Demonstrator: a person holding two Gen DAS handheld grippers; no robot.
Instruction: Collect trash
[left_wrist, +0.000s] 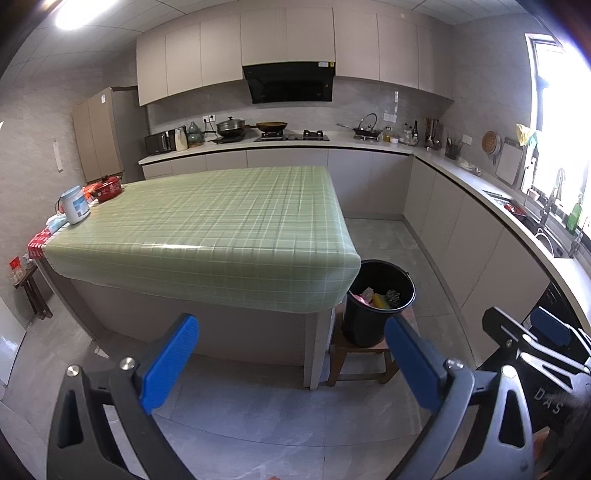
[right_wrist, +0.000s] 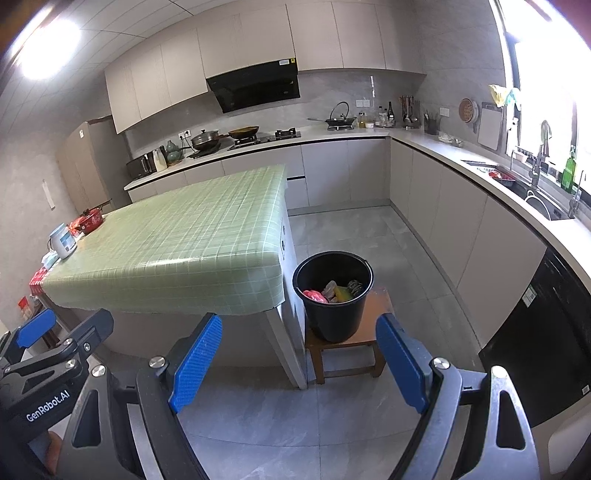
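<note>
Left wrist view: left tool (left_wrist: 291, 365) held out over the grey floor, its blue pads (left_wrist: 168, 363) well apart with nothing between them; the right tool (left_wrist: 546, 332) shows at the right edge of this view
Right wrist view: right tool (right_wrist: 299, 365) likewise spread wide and empty; pointed toward the bucket (right_wrist: 334, 295)
Trash location: crumpled pieces (right_wrist: 334, 291) lie in the bottom of the black bucket; a pink-red scrap, a yellow piece, a pale wad and something dark and ribbed, all touching one another; what each one is cannot be told at this size
Bucket position: upright on a low wooden stool (right_wrist: 347, 350), just beside the corner of the counter (right_wrist: 177, 254) with the green checked cloth; well apart from both tools
Counter top: bare green cloth over most of it; a white jar (left_wrist: 75, 205) and a red pot (left_wrist: 107, 188) at the far left end; no loose trash visible on the cloth
Task progress, as a judgement: collection looks largely done, since trash sits in the bucket and none shows on cloth or floor
Handling, trash: probably light, soft and crushable; a gentle pinch on a bunched fold should do
Handling, bucket: stiff plastic wall, probably light with so little inside; smooth and possibly slippery
Where to grip: the rim (right_wrist: 306, 263), one pad inside and one outside; a thin handle seems to lie along it, hard to make out
Risk: a one-sided rim hold could tip the bucket off the stool
</note>
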